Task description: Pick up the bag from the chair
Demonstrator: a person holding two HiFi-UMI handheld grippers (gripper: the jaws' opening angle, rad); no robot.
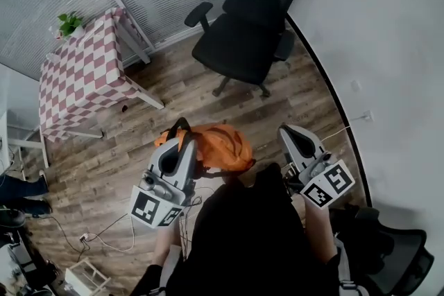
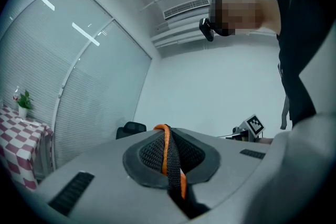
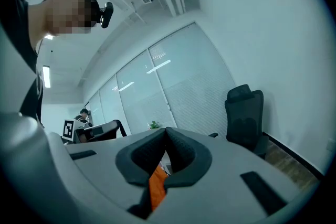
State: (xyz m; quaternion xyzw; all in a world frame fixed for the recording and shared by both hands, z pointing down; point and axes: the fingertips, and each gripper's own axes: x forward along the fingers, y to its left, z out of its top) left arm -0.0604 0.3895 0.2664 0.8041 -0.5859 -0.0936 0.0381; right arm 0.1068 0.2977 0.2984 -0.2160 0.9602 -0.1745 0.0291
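L gripper (image 1: 180, 135) clenched on bag strap (image 2: 169, 165). Orange bag (image 1: 223, 146) hangs lower centre of head view, clear of chair (image 1: 243, 38) at top. R gripper (image 3: 166, 132) jaws together, apparently empty. Bag prob. soft, light, swingy: your strap hold suits; steady body w/ R.

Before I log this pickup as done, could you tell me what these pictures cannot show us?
Orange fabric bag: head view, lower part hidden by the person's dark torso.
Black-and-orange webbing strap: left gripper view, clamped in the left gripper's shut jaws; its join to the bag is hidden by the gripper's body.
Right gripper: its view shows only an orange sliver beyond shut jaws; which part of the bag is unclear.
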